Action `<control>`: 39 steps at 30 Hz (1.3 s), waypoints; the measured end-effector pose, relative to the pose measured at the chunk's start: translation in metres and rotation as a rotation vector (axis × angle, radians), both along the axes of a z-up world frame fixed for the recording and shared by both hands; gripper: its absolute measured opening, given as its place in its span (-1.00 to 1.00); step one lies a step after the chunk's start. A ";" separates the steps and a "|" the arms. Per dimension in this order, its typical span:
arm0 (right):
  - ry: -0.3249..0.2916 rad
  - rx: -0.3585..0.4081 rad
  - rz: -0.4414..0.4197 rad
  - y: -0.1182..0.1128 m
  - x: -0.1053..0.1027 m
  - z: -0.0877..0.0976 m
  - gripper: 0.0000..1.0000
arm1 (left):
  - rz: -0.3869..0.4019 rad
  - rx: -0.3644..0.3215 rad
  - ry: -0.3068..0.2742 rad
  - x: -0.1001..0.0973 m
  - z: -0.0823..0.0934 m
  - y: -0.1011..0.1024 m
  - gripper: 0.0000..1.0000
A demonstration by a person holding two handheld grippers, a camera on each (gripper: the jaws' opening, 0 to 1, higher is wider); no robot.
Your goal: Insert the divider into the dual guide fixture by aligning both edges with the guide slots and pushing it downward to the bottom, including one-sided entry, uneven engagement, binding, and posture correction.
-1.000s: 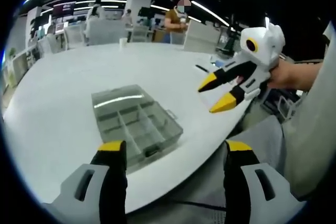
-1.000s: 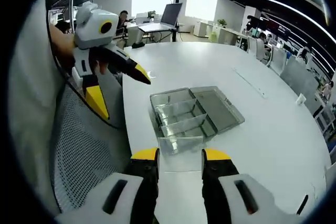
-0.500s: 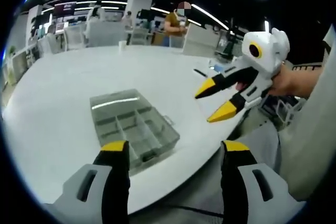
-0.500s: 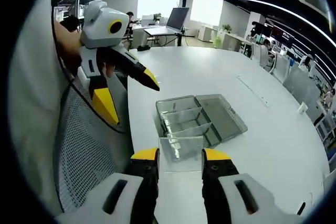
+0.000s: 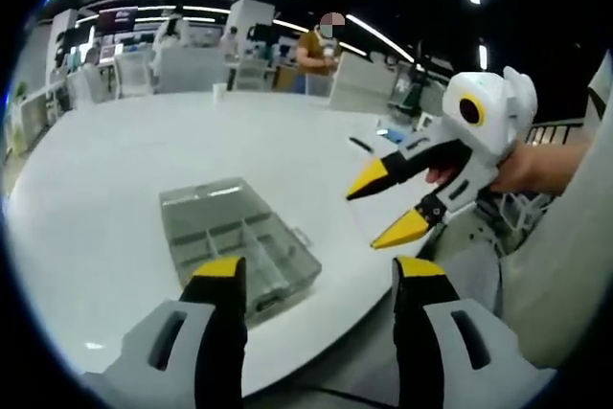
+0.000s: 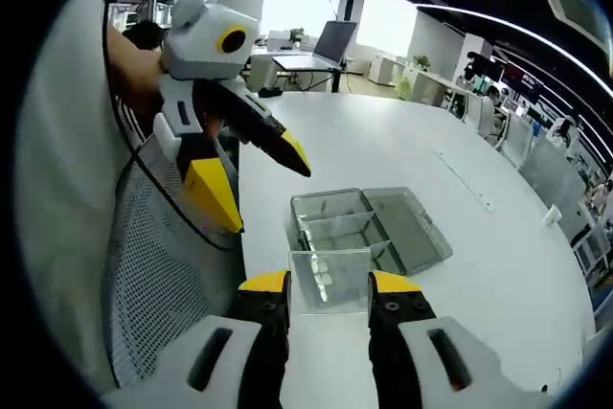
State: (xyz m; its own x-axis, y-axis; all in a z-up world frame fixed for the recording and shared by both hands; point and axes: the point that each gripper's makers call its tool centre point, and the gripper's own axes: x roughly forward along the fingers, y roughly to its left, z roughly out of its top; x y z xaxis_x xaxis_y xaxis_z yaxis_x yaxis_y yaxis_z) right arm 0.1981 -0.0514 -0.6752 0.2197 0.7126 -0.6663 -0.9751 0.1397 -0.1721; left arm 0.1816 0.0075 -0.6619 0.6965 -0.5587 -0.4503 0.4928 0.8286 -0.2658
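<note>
Desk: large, white and rounded, spanning the middle of both views; its near edge curves past the lower right in the left gripper view.
Office background: rows of desks, chairs and ceiling light strips along the top of both views; a person stands at upper centre in the left gripper view; a laptop sits at upper centre in the right gripper view.
Mesh chair back: grey, lower left of the right gripper view, beside the desk edge.
Dual guide fixture: clear compartmented box with its lid laid open, on the desk near the edge, centre of both views.
Left gripper: fingers wide apart and empty, the box just beyond its left finger; seen at upper left in the right gripper view, held above the desk edge.
Right gripper: fingers clamped on the divider; seen at right in the left gripper view.
Divider: clear flat panel, upright between the fingers, in front of the box, apart from it.
</note>
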 end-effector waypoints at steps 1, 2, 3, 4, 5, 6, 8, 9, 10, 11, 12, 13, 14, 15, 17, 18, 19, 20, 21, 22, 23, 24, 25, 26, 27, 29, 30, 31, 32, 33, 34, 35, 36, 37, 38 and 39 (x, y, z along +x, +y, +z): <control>-0.006 -0.001 0.005 0.001 -0.001 0.001 -0.46 | 0.000 -0.002 -0.002 0.001 0.001 0.000 0.17; -0.008 -0.001 0.006 0.001 -0.001 0.001 -0.46 | -0.001 0.000 -0.006 0.001 0.003 0.000 0.17; -0.010 -0.001 0.009 0.002 -0.001 0.002 -0.46 | 0.000 0.001 -0.008 0.002 0.004 0.000 0.17; -0.012 0.000 0.011 0.003 -0.002 0.003 -0.46 | 0.001 0.002 -0.010 0.002 0.005 0.000 0.17; -0.016 -0.001 0.016 0.004 -0.003 0.003 -0.46 | 0.003 0.000 -0.013 0.003 0.006 0.000 0.17; -0.020 -0.002 0.019 0.004 -0.003 0.004 -0.46 | 0.004 -0.004 -0.015 0.004 0.007 0.000 0.16; -0.026 -0.004 0.026 0.005 -0.003 0.005 -0.46 | 0.006 -0.006 -0.018 0.005 0.008 0.000 0.15; -0.029 -0.004 0.028 0.006 -0.003 0.005 -0.46 | 0.006 -0.007 -0.019 0.005 0.009 -0.001 0.15; -0.029 -0.004 0.030 0.006 -0.004 0.005 -0.46 | 0.006 -0.009 -0.019 0.005 0.010 -0.001 0.14; -0.032 -0.003 0.032 0.007 -0.004 0.006 -0.46 | 0.005 -0.014 -0.018 0.005 0.011 -0.002 0.13; -0.036 -0.006 0.037 0.007 -0.004 0.006 -0.46 | 0.004 -0.017 -0.018 0.006 0.011 -0.002 0.12; -0.041 -0.009 0.042 0.008 -0.005 0.006 -0.46 | 0.005 -0.021 -0.017 0.006 0.013 -0.003 0.11; -0.049 -0.014 0.048 0.008 -0.005 0.006 -0.46 | 0.005 -0.024 -0.016 0.006 0.014 -0.003 0.08; -0.052 -0.014 0.050 0.009 -0.005 0.007 -0.46 | 0.005 -0.027 -0.015 0.006 0.015 -0.003 0.06; -0.059 -0.016 0.056 0.010 -0.006 0.008 -0.46 | 0.002 -0.035 -0.017 0.007 0.018 -0.005 0.01; -0.063 -0.018 0.061 0.011 -0.007 0.008 -0.46 | 0.001 -0.036 -0.015 0.007 0.018 -0.005 -0.01; -0.070 -0.021 0.066 0.012 -0.008 0.008 -0.46 | 0.002 -0.041 -0.013 0.008 0.019 -0.005 -0.03; -0.076 -0.025 0.072 0.012 -0.008 0.009 -0.46 | 0.002 -0.047 -0.008 0.008 0.019 -0.006 -0.06; -0.078 -0.027 0.076 0.013 -0.009 0.008 -0.46 | 0.001 -0.056 -0.001 0.008 0.019 -0.006 -0.10; -0.080 -0.029 0.081 0.014 -0.010 0.008 -0.46 | -0.002 -0.074 0.014 0.007 0.020 -0.008 -0.15; -0.088 -0.034 0.086 0.014 -0.011 0.008 -0.46 | -0.005 -0.079 0.020 0.007 0.020 -0.009 -0.19; -0.094 -0.035 0.091 0.015 -0.011 0.008 -0.46 | -0.004 -0.082 0.021 0.007 0.020 -0.010 -0.21; -0.098 -0.038 0.097 0.016 -0.012 0.008 -0.46 | -0.005 -0.083 0.021 0.006 0.020 -0.010 -0.23; -0.099 -0.038 0.098 0.016 -0.012 0.008 -0.46 | -0.010 -0.085 0.024 0.006 0.020 -0.012 -0.24; -0.103 -0.040 0.101 0.016 -0.013 0.008 -0.46 | -0.013 -0.087 0.027 0.006 0.020 -0.012 -0.25; -0.114 -0.044 0.109 0.018 -0.013 0.009 -0.46 | -0.019 -0.089 0.035 0.006 0.019 -0.015 -0.26; -0.118 -0.045 0.110 0.018 -0.013 0.009 -0.46 | -0.022 -0.089 0.038 0.006 0.019 -0.015 -0.27; -0.121 -0.044 0.112 0.019 -0.012 0.010 -0.46 | -0.026 -0.090 0.041 0.005 0.018 -0.016 -0.29; -0.128 -0.045 0.116 0.020 -0.012 0.010 -0.46 | -0.028 -0.091 0.045 0.005 0.017 -0.017 -0.31; -0.137 -0.047 0.122 0.020 -0.012 0.011 -0.46 | -0.030 -0.094 0.051 0.005 0.017 -0.018 -0.33; -0.141 -0.047 0.127 0.021 -0.013 0.012 -0.46 | -0.032 -0.099 0.062 0.005 0.016 -0.018 -0.38; -0.147 -0.046 0.133 0.022 -0.014 0.012 -0.46 | -0.035 -0.104 0.070 0.004 0.016 -0.019 -0.43; -0.152 -0.049 0.138 0.022 -0.014 0.012 -0.46 | -0.036 -0.107 0.075 0.005 0.016 -0.020 -0.46; -0.157 -0.051 0.144 0.023 -0.014 0.012 -0.46 | -0.034 -0.106 0.078 0.005 0.016 -0.020 -0.49; -0.158 -0.051 0.144 0.023 -0.014 0.012 -0.46 | -0.034 -0.107 0.081 0.006 0.016 -0.020 -0.49; -0.164 -0.051 0.151 0.024 -0.015 0.013 -0.46 | -0.032 -0.112 0.088 0.006 0.015 -0.020 -0.51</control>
